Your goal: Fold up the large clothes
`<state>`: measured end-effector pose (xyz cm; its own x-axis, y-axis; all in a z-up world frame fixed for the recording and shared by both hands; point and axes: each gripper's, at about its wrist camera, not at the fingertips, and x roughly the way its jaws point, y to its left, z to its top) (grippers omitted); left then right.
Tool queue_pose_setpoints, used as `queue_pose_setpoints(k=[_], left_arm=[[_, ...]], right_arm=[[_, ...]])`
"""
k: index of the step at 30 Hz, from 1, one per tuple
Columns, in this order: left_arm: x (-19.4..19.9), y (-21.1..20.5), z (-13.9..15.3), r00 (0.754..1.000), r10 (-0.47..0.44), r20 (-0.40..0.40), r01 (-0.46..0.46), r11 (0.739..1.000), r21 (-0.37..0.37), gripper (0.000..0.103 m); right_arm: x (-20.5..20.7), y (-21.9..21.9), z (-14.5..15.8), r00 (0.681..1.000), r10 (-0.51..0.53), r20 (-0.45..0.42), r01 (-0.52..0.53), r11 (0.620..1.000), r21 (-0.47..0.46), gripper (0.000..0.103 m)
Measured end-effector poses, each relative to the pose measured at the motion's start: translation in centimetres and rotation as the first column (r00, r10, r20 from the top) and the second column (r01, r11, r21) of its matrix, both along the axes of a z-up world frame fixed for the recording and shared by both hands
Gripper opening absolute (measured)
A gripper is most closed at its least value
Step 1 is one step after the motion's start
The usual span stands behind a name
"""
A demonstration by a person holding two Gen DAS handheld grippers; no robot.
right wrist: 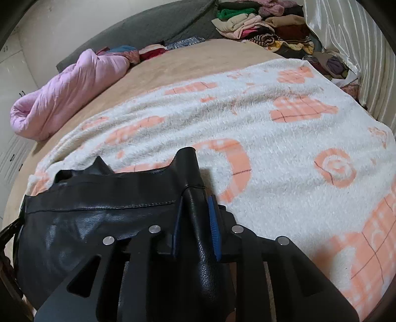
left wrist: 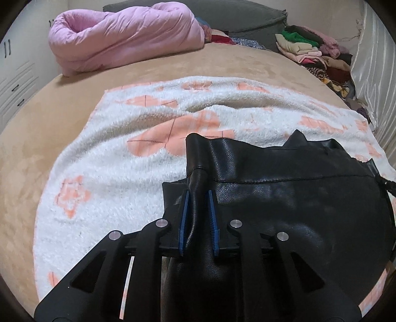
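- The tan bed [left wrist: 49, 119] fills both my views, with a grey headboard cushion [left wrist: 247, 17] at the far end.
- A fluffy white blanket with peach patches [left wrist: 111, 168] is spread across the bed, right under my work.
- A rolled pink quilt [left wrist: 123, 37] sits at the far left; a heap of folded clothes [left wrist: 311, 49] lies at the far right by the shiny curtain [left wrist: 373, 62].
- The black leather garment [left wrist: 284, 210] lies on the blanket's near edge, stretched between my two claws.
- My left gripper [left wrist: 198, 195] is narrowed onto a pinched ridge of the garment's left corner.
- My right gripper [right wrist: 196, 200] is clamped likewise on the garment's right corner [right wrist: 99, 218].
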<state>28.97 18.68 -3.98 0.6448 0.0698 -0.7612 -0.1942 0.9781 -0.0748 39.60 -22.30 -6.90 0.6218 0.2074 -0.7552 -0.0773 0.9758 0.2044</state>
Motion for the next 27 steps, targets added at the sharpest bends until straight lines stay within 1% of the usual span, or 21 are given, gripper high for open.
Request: queue_pose_setpoints(k=[8,11,13,14,16,17,18,20,22,23,24,25,27], left_arm=[[-0.1,0.1,-0.3,1.000,0.006,-0.010,-0.006,1.000,-0.008,0.013],[-0.2,0.2,-0.3,1.000,0.009,-0.005,-0.009,1.000,-0.010,0.013],[-0.4,0.2,-0.2,1.000,0.013,-0.005,-0.013,1.000,-0.006,0.016],[-0.3,0.2,-0.2,1.000,0.013,-0.006,-0.013,1.000,-0.010,0.016],[-0.5,0.3,0.0,1.000,0.018,-0.006,-0.018,1.000,-0.009,0.019],[-0.6,0.2,0.1,1.000,0.021,-0.009,-0.021,1.000,-0.004,0.020],[-0.6,0.2,0.2,1.000,0.024,-0.010,-0.024,1.000,0.000,0.022],[-0.9,0.3,0.4,0.999,0.031,-0.013,-0.031,1.000,0.005,0.030],[-1.3,0.5,0.7,0.999,0.037,-0.012,-0.037,0.999,0.001,0.046],[-1.5,0.6,0.8,0.999,0.040,-0.011,-0.040,0.999,-0.001,0.047],[-1.7,0.7,0.9,0.999,0.042,-0.011,-0.042,0.999,-0.009,0.051],[-1.8,0.8,1.1,0.999,0.044,-0.011,-0.045,0.999,-0.018,0.058],[-2.3,0.9,1.5,0.999,0.050,-0.001,-0.050,0.998,-0.032,0.067]], right_arm=[[-0.2,0.2,-0.2,1.000,-0.003,0.000,0.003,1.000,-0.007,0.024],[-0.3,0.1,-0.1,1.000,-0.007,-0.005,0.007,1.000,-0.005,0.027],[-0.6,-0.2,0.2,1.000,-0.008,0.001,0.008,1.000,0.015,0.030],[-0.8,-0.4,0.3,1.000,-0.009,0.000,0.009,1.000,0.030,0.033],[-1.2,-1.0,0.6,1.000,-0.018,-0.013,0.019,0.998,0.064,0.051],[-1.4,-1.1,0.7,1.000,-0.023,-0.016,0.024,0.998,0.064,0.068],[-1.7,-1.3,0.8,1.000,-0.024,-0.015,0.025,0.997,0.069,0.071],[-2.4,-1.8,1.1,1.000,-0.020,-0.007,0.021,0.996,0.084,0.071],[-3.2,-2.3,1.5,1.000,-0.018,0.002,0.017,0.995,0.098,0.077],[-3.5,-2.4,1.7,1.000,-0.013,0.005,0.013,0.994,0.106,0.082],[-3.9,-2.6,1.9,1.000,-0.010,0.008,0.009,0.994,0.113,0.084],[-4.3,-2.7,2.2,1.000,-0.009,0.013,0.008,0.993,0.120,0.086],[-5.3,-3.0,2.9,1.000,0.000,0.022,-0.003,0.989,0.147,0.093]])
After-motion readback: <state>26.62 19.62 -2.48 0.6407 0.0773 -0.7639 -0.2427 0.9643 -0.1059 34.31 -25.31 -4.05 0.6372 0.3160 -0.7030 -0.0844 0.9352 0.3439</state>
